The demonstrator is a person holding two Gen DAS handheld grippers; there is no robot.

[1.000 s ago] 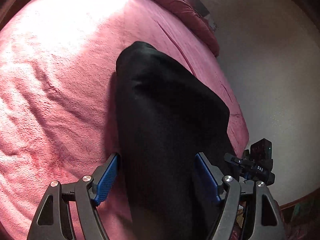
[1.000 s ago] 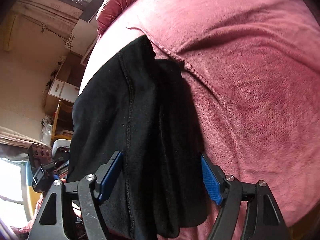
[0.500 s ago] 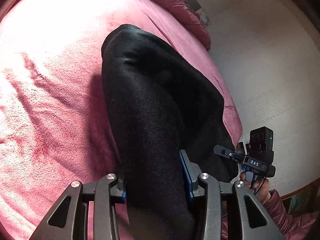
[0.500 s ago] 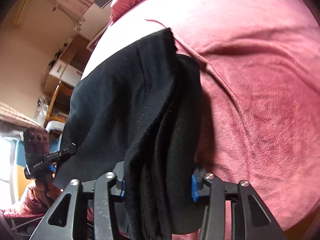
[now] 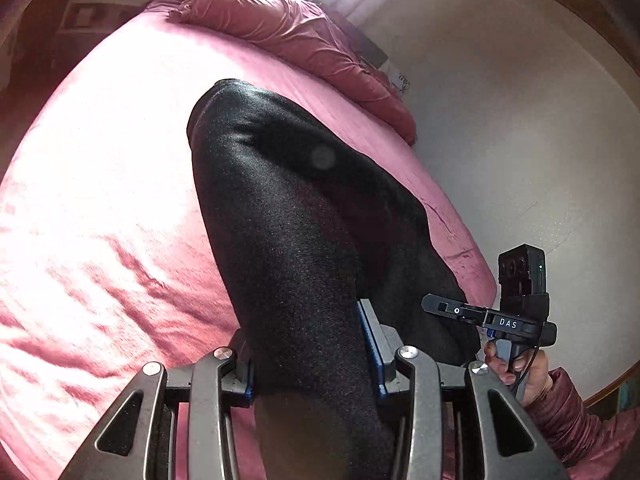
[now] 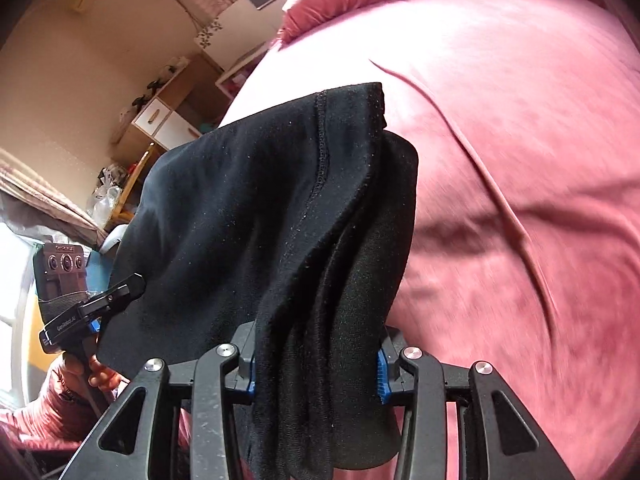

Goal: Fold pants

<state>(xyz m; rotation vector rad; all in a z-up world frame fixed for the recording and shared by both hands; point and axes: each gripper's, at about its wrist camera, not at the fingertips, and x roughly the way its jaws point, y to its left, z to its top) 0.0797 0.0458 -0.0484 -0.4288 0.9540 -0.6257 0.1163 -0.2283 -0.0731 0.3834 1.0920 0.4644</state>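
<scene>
Both grippers clamped on the black pants (image 5: pixel 304 216), one at each near corner of the bundle. Left gripper (image 5: pixel 310 354): blue pads pinching a thick roll of fabric. Right gripper (image 6: pixel 316 364): jaws closed on several stacked layers, with the stitched seam (image 6: pixel 320 152) running up the top layer.

Pants are partly folded already, lifted at the near end and draped away over the pink bedspread (image 6: pixel 520 160). The far end looks to rest on the bed in the left view; can't tell whether it touches in the right view. Pink pillow (image 5: pixel 304 36) is well apart at the head of the bed. Each view shows the other gripper beside the cloth.

Handling, my read: soft knit, light, zero stiffness, so it sags between the two grips and the layers slide on each other. The plush bedspread probably drags on it. The grip should span all the layers near the edge or seam, where it's thickest; a pinch on the top layer only would peel the fold apart. Both corners want to stay level and taut, or the fold skews.
</scene>
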